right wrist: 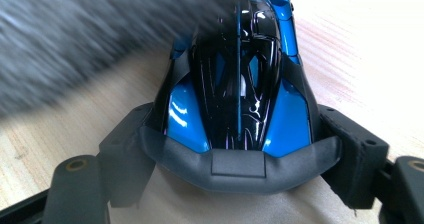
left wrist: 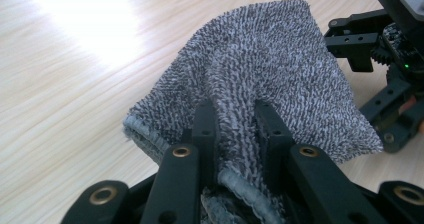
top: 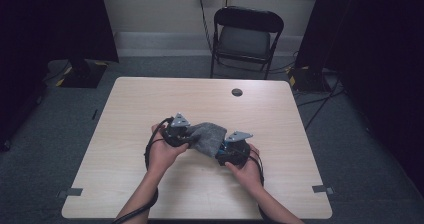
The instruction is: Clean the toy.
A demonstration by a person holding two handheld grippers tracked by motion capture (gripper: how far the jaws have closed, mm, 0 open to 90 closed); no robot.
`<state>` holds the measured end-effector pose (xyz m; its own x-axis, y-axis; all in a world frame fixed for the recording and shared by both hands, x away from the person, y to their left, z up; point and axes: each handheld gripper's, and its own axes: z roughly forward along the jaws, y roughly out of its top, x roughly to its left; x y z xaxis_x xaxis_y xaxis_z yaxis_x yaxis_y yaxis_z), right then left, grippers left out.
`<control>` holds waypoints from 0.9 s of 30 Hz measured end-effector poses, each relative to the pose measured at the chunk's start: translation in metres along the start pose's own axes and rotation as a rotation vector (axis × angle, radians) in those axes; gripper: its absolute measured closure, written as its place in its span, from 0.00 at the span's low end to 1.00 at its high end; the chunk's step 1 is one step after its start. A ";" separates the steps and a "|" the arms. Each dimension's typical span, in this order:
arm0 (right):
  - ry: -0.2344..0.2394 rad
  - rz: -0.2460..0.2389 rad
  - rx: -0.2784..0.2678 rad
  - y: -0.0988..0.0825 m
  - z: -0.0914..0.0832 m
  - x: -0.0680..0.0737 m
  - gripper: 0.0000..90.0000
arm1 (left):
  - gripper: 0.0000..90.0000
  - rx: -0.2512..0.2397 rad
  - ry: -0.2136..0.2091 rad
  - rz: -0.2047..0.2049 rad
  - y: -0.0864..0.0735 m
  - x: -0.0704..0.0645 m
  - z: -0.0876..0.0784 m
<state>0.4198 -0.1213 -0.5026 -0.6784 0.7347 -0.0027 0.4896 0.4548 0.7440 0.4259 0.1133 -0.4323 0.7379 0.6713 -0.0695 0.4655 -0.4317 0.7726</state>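
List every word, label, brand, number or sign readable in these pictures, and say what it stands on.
None can be read. The grey cloth, the blue and black toy car, the table and the folding chair bear no lettering that can be made out.

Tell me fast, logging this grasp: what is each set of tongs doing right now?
Left tongs: shut on the grey cloth.
Right tongs: shut on the blue and black toy car.
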 end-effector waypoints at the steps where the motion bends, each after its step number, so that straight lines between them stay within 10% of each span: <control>1: 0.000 0.000 0.000 0.000 0.000 0.000 0.26 | 0.83 0.000 0.000 0.000 0.000 0.000 0.000; 27: 0.000 0.000 0.000 0.000 0.000 0.000 0.26 | 0.82 0.077 0.050 0.118 0.019 -0.031 0.057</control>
<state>0.4198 -0.1213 -0.5026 -0.6786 0.7345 -0.0026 0.4894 0.4549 0.7440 0.4397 0.0502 -0.4518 0.7654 0.6415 0.0517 0.4145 -0.5528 0.7229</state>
